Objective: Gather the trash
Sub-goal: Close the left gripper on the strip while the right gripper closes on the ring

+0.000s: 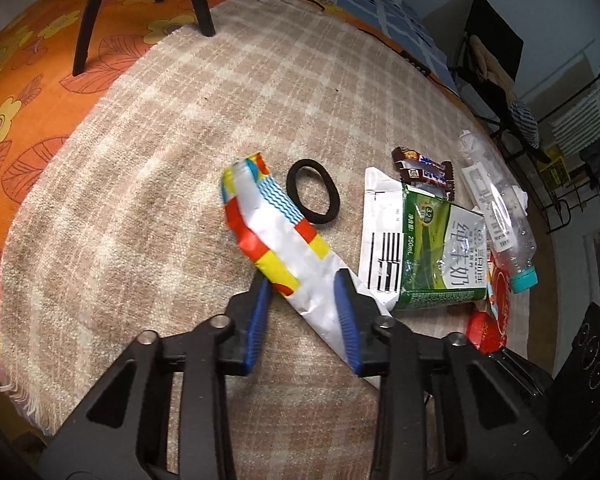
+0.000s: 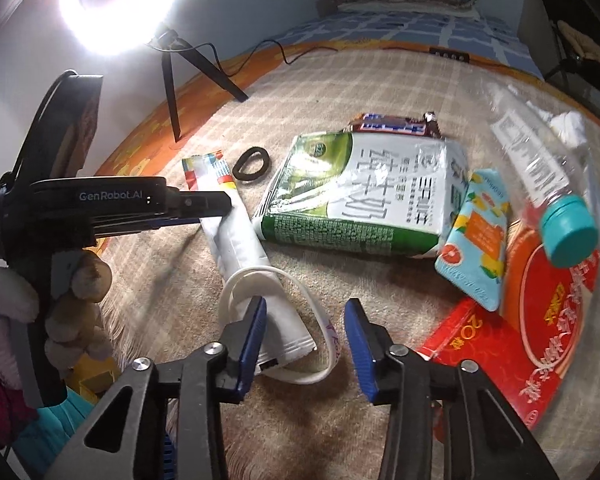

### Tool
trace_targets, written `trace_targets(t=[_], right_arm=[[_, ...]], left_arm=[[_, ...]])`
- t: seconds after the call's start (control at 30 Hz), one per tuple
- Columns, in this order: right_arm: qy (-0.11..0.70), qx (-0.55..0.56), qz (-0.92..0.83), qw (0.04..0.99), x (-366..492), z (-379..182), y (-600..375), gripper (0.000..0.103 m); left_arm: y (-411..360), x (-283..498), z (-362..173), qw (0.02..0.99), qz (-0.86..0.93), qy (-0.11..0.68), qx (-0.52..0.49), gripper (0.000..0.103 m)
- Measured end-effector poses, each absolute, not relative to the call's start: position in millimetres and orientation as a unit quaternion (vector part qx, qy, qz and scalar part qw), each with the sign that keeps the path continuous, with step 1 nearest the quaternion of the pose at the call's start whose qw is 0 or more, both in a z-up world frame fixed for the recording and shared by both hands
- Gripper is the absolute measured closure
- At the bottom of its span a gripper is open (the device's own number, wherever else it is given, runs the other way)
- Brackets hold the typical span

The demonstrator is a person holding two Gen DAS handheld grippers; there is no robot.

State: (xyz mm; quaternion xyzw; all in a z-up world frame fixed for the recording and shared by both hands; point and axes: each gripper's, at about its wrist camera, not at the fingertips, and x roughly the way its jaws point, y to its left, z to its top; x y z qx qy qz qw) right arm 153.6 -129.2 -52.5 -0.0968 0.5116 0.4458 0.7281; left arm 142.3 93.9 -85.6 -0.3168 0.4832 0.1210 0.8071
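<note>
Trash is lying spread on the checked beige cloth (image 1: pixel 148 168) that is covering the bed. The left hand-held gripper (image 1: pixel 305 276) is standing wide, its blue pads on both sides of the long snack wrapper (image 1: pixel 268 220), not yet pressing it as far as I can judge. The right hand-held gripper (image 2: pixel 305 308) is also wide and holding nothing; it is hovering over the white end of the same wrapper (image 2: pixel 236 236) and a white loop strap (image 2: pixel 324 372) that is lying partly under it.

Both grippers are aiming at one wrapper, so they are risking to collide or pull it apart. The foil is thin and flat, so the pads may be sliding over it or pinching the cloth together with it. The black hair tie (image 1: pixel 313 192) is lying just beside the wrapper, and the green milk carton (image 1: pixel 436 248) is close on the other side; a careless closing could be dragging them. The plastic bottle (image 2: pixel 540 168) is resting on other packets and may roll away.
</note>
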Motion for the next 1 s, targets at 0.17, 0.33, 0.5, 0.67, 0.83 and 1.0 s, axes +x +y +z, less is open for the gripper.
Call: trace_targets(t=[0.17, 0.33, 0.5, 0.67, 0.83, 1.0], right_arm=[[0.517, -0.086, 0.451, 0.723, 154.0, -54.7, -125.3, 0.082], [0.516, -0.074, 0.444, 0.729, 156.1, -51.9, -131.8, 0.094], [0.508, -0.065, 0.44, 0.738, 156.2, -45.7, -138.7, 0.097], [0.497, -0.059, 0.44, 0.745, 155.5, -36.9, -145.7, 0.097], [0.489, -0.044, 0.451, 0.746, 151.3, -24.5, -155.9, 0.098], [0.479, -0.05, 0.457, 0.748, 141.3, -16.3, -160.8, 0.098]], left_arm=[[97.6, 136.8, -84.3, 0.81, 0.126, 0.483, -0.308, 0.087], [96.3, 132.0, -82.4, 0.813, 0.13, 0.478, -0.305, 0.095], [97.8, 126.3, -76.6, 0.818, 0.131, 0.47, -0.305, 0.097], [102.8, 120.0, -70.5, 0.819, 0.129, 0.464, -0.311, 0.098], [108.4, 109.4, -57.0, 0.835, 0.143, 0.447, -0.288, 0.099], [125.7, 98.4, -53.1, 0.831, 0.151, 0.44, -0.306, 0.101]])
